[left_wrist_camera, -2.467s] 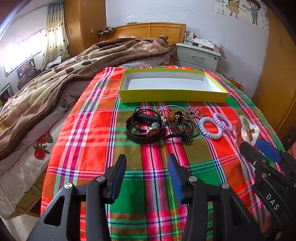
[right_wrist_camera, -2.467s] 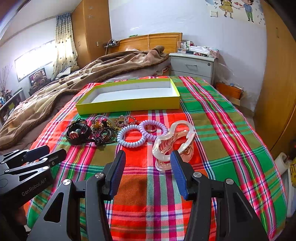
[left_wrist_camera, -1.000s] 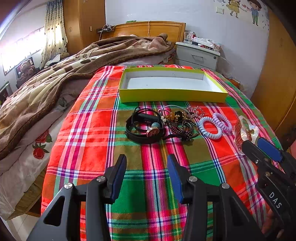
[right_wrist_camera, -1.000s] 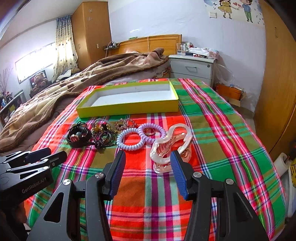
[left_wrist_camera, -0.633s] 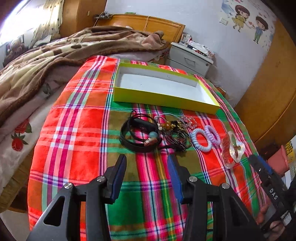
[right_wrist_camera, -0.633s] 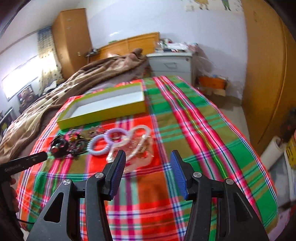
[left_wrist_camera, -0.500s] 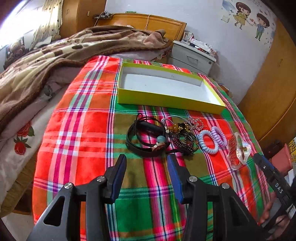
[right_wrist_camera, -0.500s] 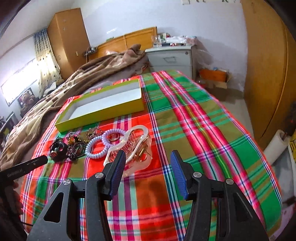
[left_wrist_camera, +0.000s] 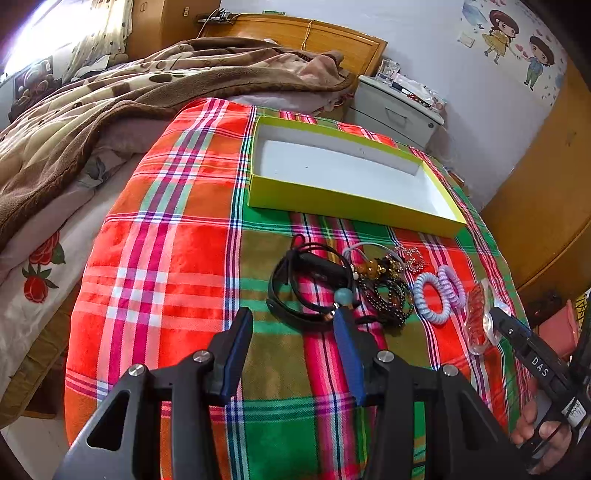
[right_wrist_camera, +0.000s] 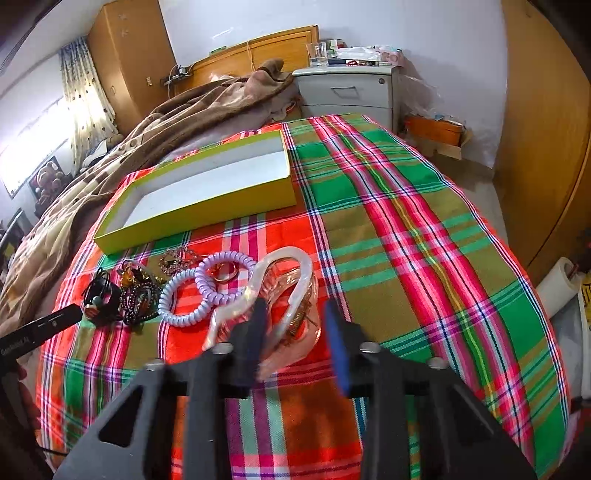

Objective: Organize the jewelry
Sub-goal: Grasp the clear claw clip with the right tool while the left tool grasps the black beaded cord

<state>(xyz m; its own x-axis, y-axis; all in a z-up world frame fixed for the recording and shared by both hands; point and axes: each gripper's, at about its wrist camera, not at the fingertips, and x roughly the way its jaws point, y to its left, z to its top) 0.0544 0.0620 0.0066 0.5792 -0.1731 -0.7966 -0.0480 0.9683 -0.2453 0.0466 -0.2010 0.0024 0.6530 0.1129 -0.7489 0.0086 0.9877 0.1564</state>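
**Right claw closing around the clear hair clip**

The clear hair clip (right_wrist_camera: pixel 291 295) lies on the plaid blanket (right_wrist_camera: pixel 406 236) directly between the fingers of the right claw (right_wrist_camera: pixel 293 325), its long axis running away toward the yellow box (right_wrist_camera: pixel 207 206). The jaws have just been closing around it; whether the pads press it yet I cannot tell. The left claw (left_wrist_camera: pixel 291 350) hangs open before the black bracelet (left_wrist_camera: pixel 306 291). Open blanket lies to the right; the coil ties (right_wrist_camera: pixel 207 284) crowd the left.

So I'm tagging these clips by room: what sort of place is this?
Most likely a home bedroom: a bed with a wooden headboard and rumpled brown blanket, a grey nightstand beside it, and a wardrobe by the curtained window.
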